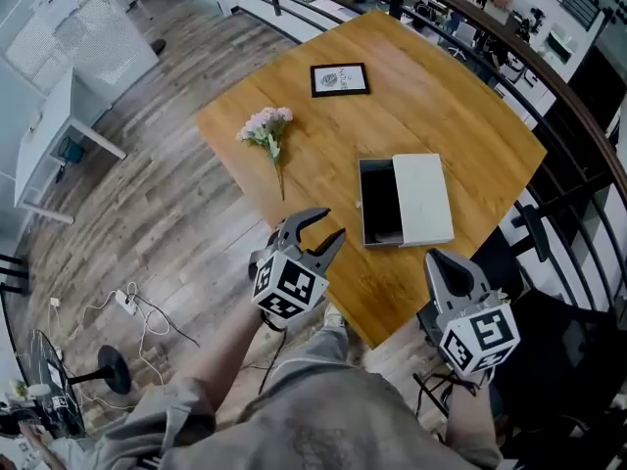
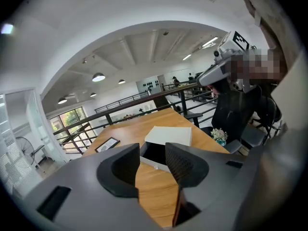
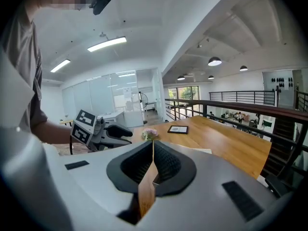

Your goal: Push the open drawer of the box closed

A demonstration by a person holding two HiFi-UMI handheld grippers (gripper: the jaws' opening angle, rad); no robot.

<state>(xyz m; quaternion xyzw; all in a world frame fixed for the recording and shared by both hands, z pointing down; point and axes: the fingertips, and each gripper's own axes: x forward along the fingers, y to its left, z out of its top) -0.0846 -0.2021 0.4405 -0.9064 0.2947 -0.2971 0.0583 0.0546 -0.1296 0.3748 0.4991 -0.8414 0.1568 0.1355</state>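
Observation:
A white box (image 1: 423, 199) lies on the wooden table (image 1: 441, 96), and its black drawer (image 1: 380, 202) is pulled out to the left. My left gripper (image 1: 321, 231) hovers open over the table's near edge, just short of the drawer, with nothing between its fingers. In the left gripper view the box (image 2: 168, 135) and the open drawer (image 2: 155, 153) show past the left gripper (image 2: 152, 150). My right gripper (image 1: 437, 258) is shut and empty, held off the table's near corner below the box. In the right gripper view the right gripper (image 3: 153, 144) points along the table, and the left gripper (image 3: 103, 131) shows at the left.
A bunch of pink flowers (image 1: 266, 130) and a black picture frame (image 1: 339, 79) lie farther out on the table. A dark railing (image 1: 549, 76) runs behind the table at the right. A black chair (image 1: 549, 341) stands by my right side. Cables (image 1: 132, 306) trail on the floor at left.

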